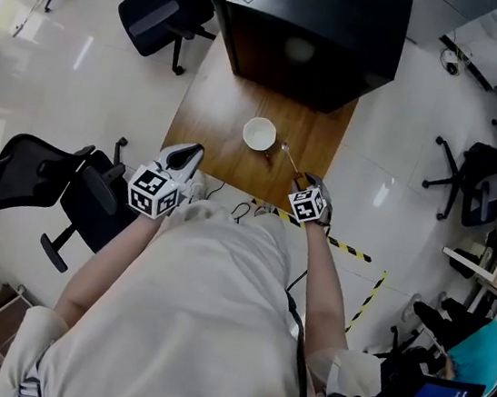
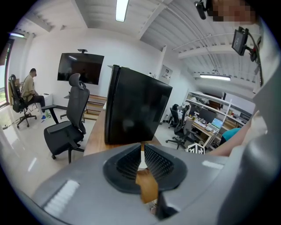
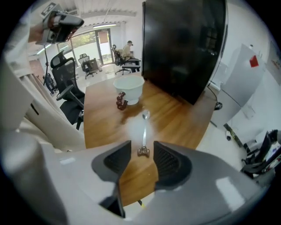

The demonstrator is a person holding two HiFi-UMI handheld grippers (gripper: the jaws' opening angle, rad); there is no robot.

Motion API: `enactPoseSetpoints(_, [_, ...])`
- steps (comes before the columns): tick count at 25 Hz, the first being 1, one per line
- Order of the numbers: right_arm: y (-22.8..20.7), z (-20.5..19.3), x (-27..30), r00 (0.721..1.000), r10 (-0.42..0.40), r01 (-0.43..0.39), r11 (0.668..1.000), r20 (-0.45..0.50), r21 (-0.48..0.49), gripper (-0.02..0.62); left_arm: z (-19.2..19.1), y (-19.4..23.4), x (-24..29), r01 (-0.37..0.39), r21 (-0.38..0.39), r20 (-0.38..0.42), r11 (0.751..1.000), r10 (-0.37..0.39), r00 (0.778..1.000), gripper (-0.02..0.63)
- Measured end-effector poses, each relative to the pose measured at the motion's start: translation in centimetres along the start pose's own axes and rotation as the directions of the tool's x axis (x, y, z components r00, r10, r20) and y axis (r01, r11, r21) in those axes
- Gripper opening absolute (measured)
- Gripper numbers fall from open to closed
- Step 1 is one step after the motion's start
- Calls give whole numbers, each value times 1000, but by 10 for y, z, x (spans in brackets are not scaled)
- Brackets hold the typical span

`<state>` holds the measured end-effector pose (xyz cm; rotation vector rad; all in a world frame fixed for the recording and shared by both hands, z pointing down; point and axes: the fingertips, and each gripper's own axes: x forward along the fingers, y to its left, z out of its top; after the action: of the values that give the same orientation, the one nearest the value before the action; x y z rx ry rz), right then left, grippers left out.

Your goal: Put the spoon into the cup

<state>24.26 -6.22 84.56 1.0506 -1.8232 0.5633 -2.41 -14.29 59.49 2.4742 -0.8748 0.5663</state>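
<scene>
A white cup (image 1: 259, 134) stands near the middle of the wooden table (image 1: 214, 115). A metal spoon (image 1: 288, 158) lies flat just right of it, its handle pointing towards me. In the right gripper view the spoon (image 3: 144, 132) runs away from the jaws towards the cup (image 3: 129, 89). My right gripper (image 3: 142, 147) hangs low over the table's near edge, open, with the spoon's handle end between its fingertips and the pads clear of it. My left gripper (image 1: 190, 154) hovers at the table's near left edge, shut and empty; in its own view (image 2: 142, 147) a sliver of the cup shows between the jaws.
A big black cabinet (image 1: 317, 38) fills the far end of the table. A small brown object (image 3: 120, 101) sits against the cup. Office chairs (image 1: 160, 8) stand on the tiled floor around the table. Yellow-black tape (image 1: 351, 250) marks the floor at the right.
</scene>
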Motion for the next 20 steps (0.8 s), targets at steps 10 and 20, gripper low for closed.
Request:
enactPoseSetpoints(10, [0, -16, 39, 994, 62, -68, 996, -90, -65, 155, 7, 4, 0, -84, -21, 8, 996, 85, 996, 5])
enactPoseSetpoints(20, [-3, -24, 50, 988, 91, -99, 994, -124, -57, 153, 10, 1, -1, -144, -46, 6, 989, 144, 990, 5])
